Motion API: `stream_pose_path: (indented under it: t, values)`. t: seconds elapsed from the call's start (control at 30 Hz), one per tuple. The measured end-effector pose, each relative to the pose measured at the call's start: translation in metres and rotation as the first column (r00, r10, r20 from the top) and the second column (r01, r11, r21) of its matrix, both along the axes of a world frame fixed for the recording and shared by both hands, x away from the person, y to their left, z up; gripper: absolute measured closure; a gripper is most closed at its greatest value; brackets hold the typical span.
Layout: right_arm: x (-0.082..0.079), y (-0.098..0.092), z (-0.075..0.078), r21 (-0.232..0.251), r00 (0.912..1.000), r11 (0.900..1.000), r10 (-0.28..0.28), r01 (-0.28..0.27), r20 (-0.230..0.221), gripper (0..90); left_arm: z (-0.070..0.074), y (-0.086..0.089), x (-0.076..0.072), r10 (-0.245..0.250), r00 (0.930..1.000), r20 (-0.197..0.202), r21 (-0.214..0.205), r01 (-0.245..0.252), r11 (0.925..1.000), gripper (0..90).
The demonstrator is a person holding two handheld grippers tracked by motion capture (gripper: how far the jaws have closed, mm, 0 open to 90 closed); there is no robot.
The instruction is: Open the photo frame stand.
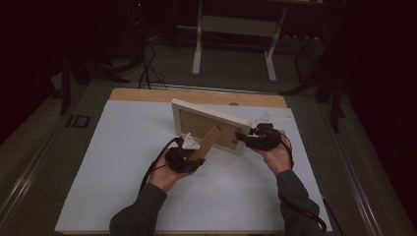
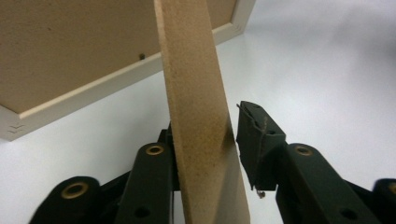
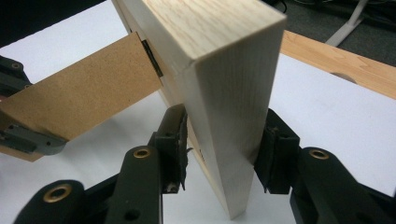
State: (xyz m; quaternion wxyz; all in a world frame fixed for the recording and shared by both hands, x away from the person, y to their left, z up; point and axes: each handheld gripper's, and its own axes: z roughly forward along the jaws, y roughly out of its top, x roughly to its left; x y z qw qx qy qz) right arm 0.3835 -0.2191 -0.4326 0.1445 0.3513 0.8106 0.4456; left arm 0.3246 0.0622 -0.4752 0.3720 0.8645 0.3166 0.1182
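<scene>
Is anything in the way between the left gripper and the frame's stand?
No. The brown stand leg of the picture frame already sits between the left gripper's jaws, with a small gap beside the right pad. The right gripper clamps the frame's wooden edge.

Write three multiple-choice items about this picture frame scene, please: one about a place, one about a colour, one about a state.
1. Where does the right gripper hold the picture frame?
A. on its side edge
B. on its stand
C. on its glass front

2. What colour is the sheet on the table?
A. green
B. white
C. red

3. How is the stand placed at the left gripper?
A. far from it
B. lying flat under it
C. between its two jaws

Answers: 1 A, the right gripper view shows pads pressing both faces of the wooden edge. 2 B, the high view shows it white. 3 C, the left gripper view shows the brown strip between the jaws, with a gap at one pad.
</scene>
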Motion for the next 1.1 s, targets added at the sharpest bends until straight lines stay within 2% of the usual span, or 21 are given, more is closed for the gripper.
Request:
stream_pose_path:
  t: [0.1,0.53,0.83,1.1]
  values:
    - [-0.002,0.001,0.0,-0.003,1.0,1.0,-0.001,0.001,0.007,58.3,-0.002,0.001,-0.001,0.001,1.0,-0.005,0.0,-0.001,1.0,64.2]
    - [-0.012,0.004,-0.001,-0.022,0.9996,0.9997,0.009,-0.008,0.027,58.2,-0.008,0.014,-0.007,0.004,0.9997,-0.026,-0.063,-0.006,0.998,63.7]
    - [-0.022,0.006,-0.003,-0.028,0.999,0.9993,0.025,-0.024,0.038,57.8,-0.017,0.017,-0.015,0.005,0.9995,-0.032,-0.066,-0.008,0.9978,63.8]
    - [-0.031,0.009,-0.006,-0.039,0.9982,0.9986,0.037,-0.035,0.047,57.4,-0.024,0.019,-0.023,-0.008,0.9992,-0.04,-0.044,0.006,0.999,63.7]
